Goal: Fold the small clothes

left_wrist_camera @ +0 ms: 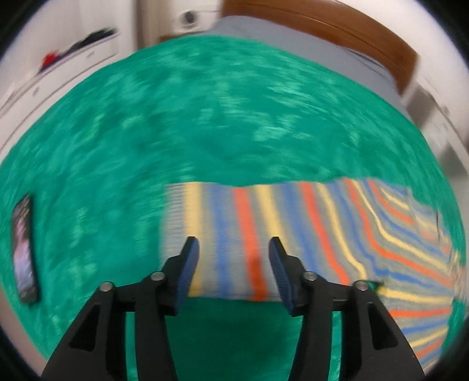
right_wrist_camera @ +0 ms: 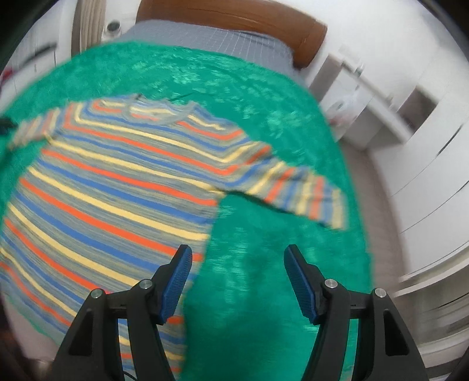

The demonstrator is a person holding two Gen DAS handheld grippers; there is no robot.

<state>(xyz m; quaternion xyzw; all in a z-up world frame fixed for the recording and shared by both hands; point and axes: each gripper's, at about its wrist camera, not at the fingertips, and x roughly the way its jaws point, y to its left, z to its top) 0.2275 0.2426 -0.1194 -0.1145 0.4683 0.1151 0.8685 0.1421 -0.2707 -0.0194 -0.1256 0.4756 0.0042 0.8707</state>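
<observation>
A small striped sweater [right_wrist_camera: 111, 187] in grey, blue, orange and yellow lies flat on a green blanket [right_wrist_camera: 263, 263]. In the right wrist view its neck is at the far side and its right sleeve [right_wrist_camera: 302, 193] stretches out to the right. My right gripper [right_wrist_camera: 237, 258] is open and empty above the blanket, just right of the sweater's side edge. In the left wrist view the sweater [left_wrist_camera: 263, 228] shows with a sleeve end in front. My left gripper [left_wrist_camera: 233, 249] is open and empty over that sleeve. Both views are motion-blurred.
A dark phone [left_wrist_camera: 25, 249] lies on the green blanket [left_wrist_camera: 205, 117] at the far left. A grey mattress [right_wrist_camera: 211, 38] and brown headboard [right_wrist_camera: 234, 14] are beyond the blanket. White cabinets [right_wrist_camera: 410, 132] stand to the right, white drawers [left_wrist_camera: 58, 73] to the left.
</observation>
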